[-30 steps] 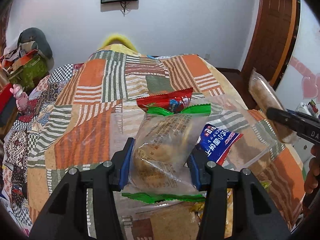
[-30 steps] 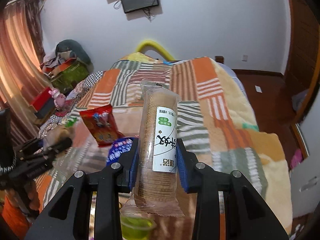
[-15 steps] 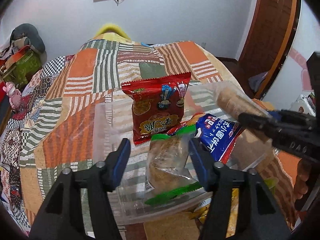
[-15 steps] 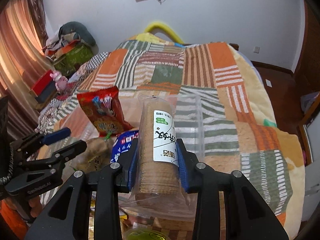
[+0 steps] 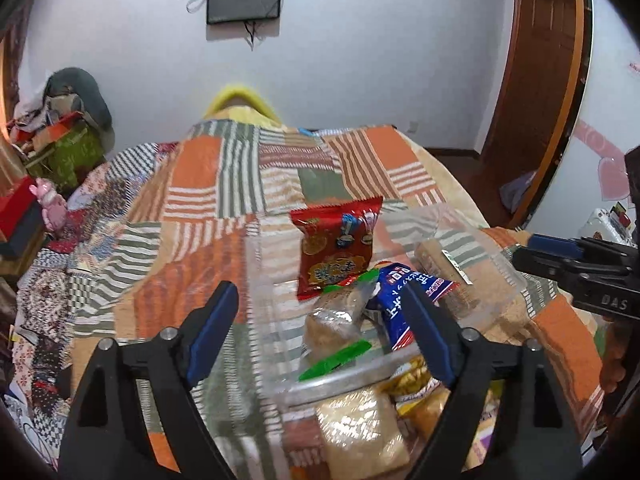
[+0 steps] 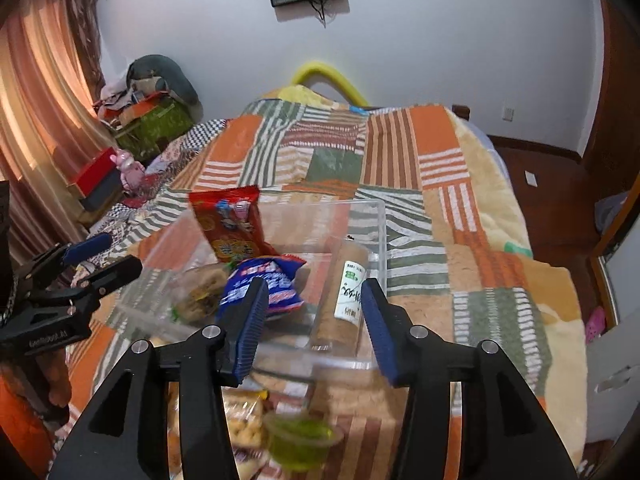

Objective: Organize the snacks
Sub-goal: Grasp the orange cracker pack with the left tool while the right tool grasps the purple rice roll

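Note:
A clear plastic box [image 5: 472, 232] [image 6: 372, 220] sits on the patchwork bed. Inside lie a red snack bag [image 5: 336, 248] [image 6: 230, 232], a blue packet [image 5: 400, 300] [image 6: 266, 284], a clear pastry packet with green ends [image 5: 336, 328] [image 6: 198, 292] and a long biscuit roll [image 6: 346, 292] [image 5: 444, 268]. My left gripper [image 5: 322, 332] is open and empty just above the pastry packet. My right gripper [image 6: 314, 320] is open and empty just behind the biscuit roll.
More snacks lie in front of the box: a pale cracker pack [image 5: 356, 428], yellow bags [image 5: 416, 380] [image 6: 240, 420] and a green jelly cup [image 6: 300, 440]. Cluttered shelves [image 6: 132, 116] stand left of the bed. A wooden door [image 5: 536, 80] is on the right.
My left gripper opened and let the pastry packet drop into the box. My right gripper lowered the biscuit roll into the box, opened and drew back.

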